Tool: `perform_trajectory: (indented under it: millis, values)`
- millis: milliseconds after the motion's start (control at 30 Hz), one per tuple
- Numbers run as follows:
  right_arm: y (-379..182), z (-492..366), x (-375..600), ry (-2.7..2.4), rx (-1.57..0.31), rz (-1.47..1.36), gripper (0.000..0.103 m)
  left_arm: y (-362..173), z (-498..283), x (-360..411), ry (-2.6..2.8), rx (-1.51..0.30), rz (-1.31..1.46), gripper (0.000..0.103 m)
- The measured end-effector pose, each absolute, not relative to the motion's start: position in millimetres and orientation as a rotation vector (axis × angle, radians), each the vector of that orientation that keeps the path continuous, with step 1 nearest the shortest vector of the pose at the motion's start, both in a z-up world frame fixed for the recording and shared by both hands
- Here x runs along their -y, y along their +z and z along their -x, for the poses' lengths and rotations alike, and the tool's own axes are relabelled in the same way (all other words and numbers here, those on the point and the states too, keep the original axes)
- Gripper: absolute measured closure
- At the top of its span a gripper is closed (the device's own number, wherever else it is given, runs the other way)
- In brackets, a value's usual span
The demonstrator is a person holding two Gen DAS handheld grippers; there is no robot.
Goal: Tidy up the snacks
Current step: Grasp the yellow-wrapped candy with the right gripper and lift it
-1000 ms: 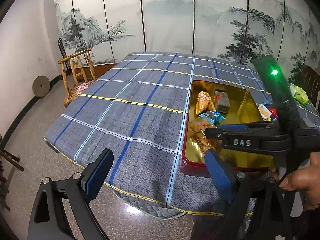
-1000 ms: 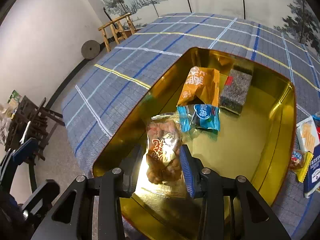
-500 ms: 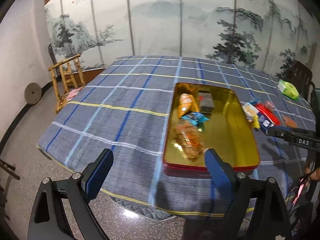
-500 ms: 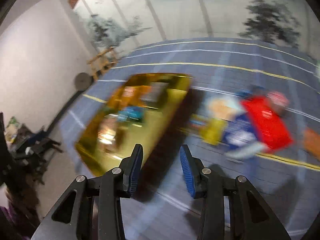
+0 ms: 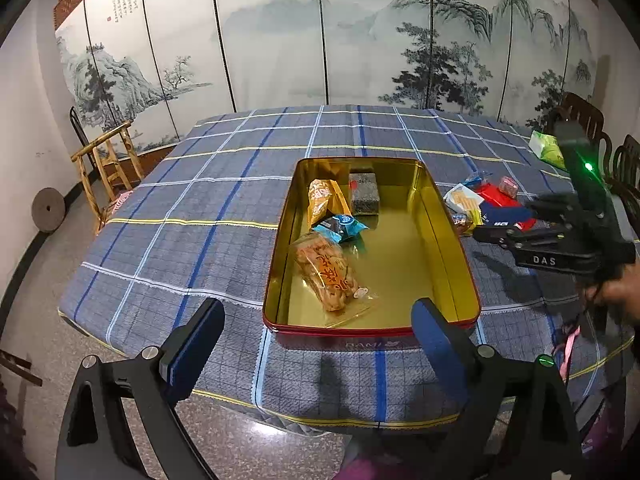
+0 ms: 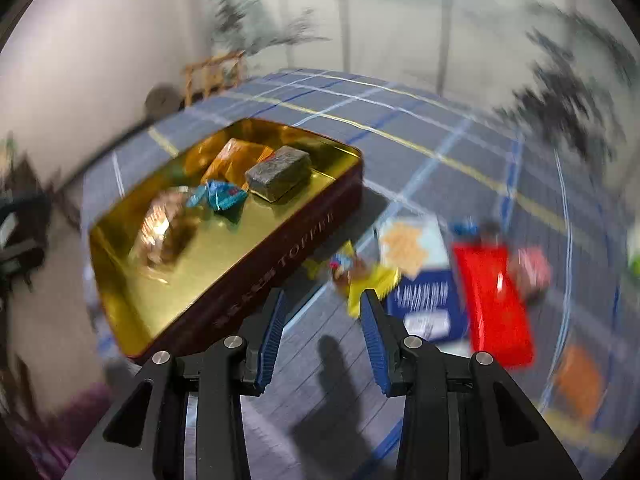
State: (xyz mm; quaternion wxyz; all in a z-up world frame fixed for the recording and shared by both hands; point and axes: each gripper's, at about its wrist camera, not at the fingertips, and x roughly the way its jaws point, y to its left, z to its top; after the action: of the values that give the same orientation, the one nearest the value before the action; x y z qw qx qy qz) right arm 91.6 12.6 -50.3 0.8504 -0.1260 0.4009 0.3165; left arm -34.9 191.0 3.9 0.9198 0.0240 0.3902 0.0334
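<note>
A gold tin with red sides (image 5: 448,240) (image 6: 280,256) lies on the checked tablecloth. It holds a clear bag of brown snacks (image 5: 326,276) (image 6: 160,228), a blue packet (image 5: 340,227) (image 6: 218,196), an orange packet (image 5: 320,200) (image 6: 232,156) and a dark block (image 5: 363,193) (image 6: 280,174). Loose snacks lie to the tin's right: a yellow packet (image 6: 368,280), a cracker pack (image 6: 408,244), a blue pack (image 6: 424,300), a red pack (image 6: 492,292). My left gripper (image 5: 316,340) is open and empty at the tin's near edge. My right gripper (image 6: 322,332) (image 5: 516,236) is open and empty, just short of the yellow packet.
A green packet (image 5: 548,150) lies at the table's far right and an orange packet (image 6: 580,380) at the near right. A wooden chair (image 5: 108,168) stands left of the table. A painted folding screen (image 5: 320,32) runs behind it.
My right gripper let go of the bag of brown snacks in the tin, then swung right to the loose snacks. My left gripper's view shifted so the tin sits centred.
</note>
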Motion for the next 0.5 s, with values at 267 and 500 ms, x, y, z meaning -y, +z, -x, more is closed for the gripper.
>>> perform_trajectory:
  millis: [267,500]
  values:
    - [-62.3,-130.2,-41.7,0.814,-0.914,0.551,0.063,-3.6,26.4,-187.9,0.068,-0.833,-0.050,0.009]
    - [-81.3,-157.6,-44.7,0.840,-1.053,0.553,0.067,-7.2,20.2,-181.0,0.067,-0.859,-0.057,0.009]
